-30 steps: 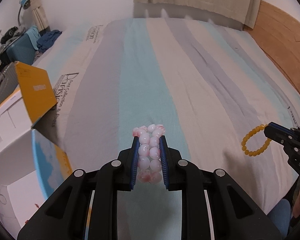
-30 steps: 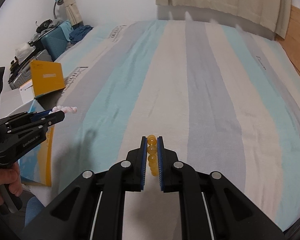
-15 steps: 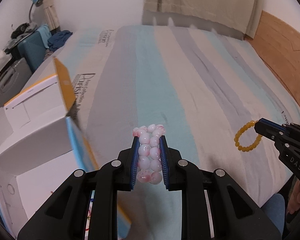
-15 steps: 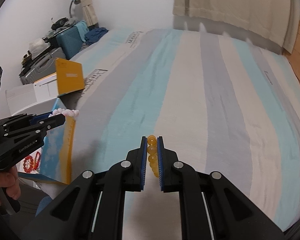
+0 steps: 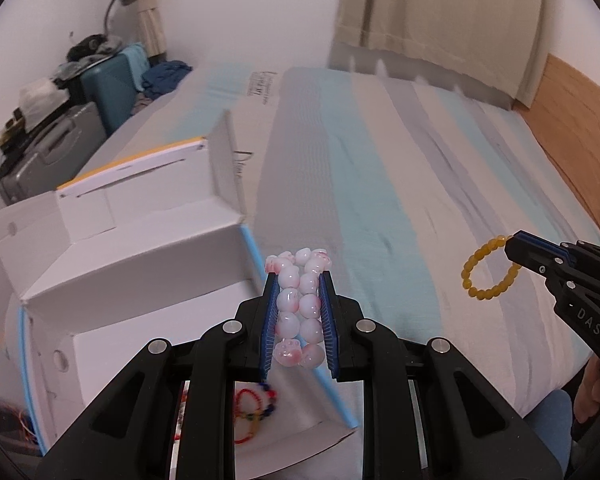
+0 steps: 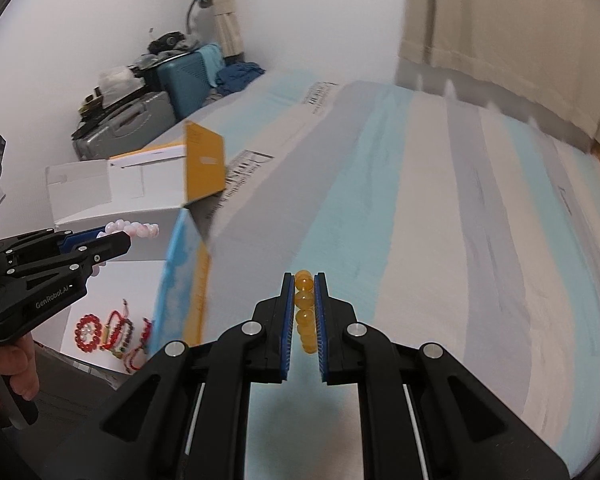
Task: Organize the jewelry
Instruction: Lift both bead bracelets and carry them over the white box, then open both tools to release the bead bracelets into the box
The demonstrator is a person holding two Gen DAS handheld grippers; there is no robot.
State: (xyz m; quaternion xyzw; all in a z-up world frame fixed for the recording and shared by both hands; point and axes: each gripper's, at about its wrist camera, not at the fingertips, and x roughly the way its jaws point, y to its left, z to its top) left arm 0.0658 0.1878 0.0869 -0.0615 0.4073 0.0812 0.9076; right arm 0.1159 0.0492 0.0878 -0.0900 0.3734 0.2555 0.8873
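Observation:
My left gripper (image 5: 299,280) is shut on a pink-and-white bead bracelet (image 5: 300,308), which it carries above the near corner of an open white cardboard box (image 5: 112,240). From the right wrist view the same left gripper (image 6: 116,240) hangs over the box (image 6: 100,216) with the pink beads (image 6: 134,227) sticking out. My right gripper (image 6: 303,280) is shut on a yellow bead bracelet (image 6: 304,312) above the striped bed. In the left wrist view this yellow bracelet (image 5: 486,272) dangles as a ring from the right gripper (image 5: 514,248).
Red bead bracelets (image 6: 112,334) lie on the box floor, also glimpsed as a red loop (image 5: 256,412). A yellow box flap (image 6: 204,166) stands up. The bed cover (image 6: 420,208) has blue, grey and cream stripes. Suitcases (image 6: 168,92) sit by the far wall. A person's hand (image 6: 16,364) holds the left gripper's handle.
Both grippers have swung left and risen, keeping their bracelets. The open box has come under the left gripper, and its inside with the red bracelets now shows.

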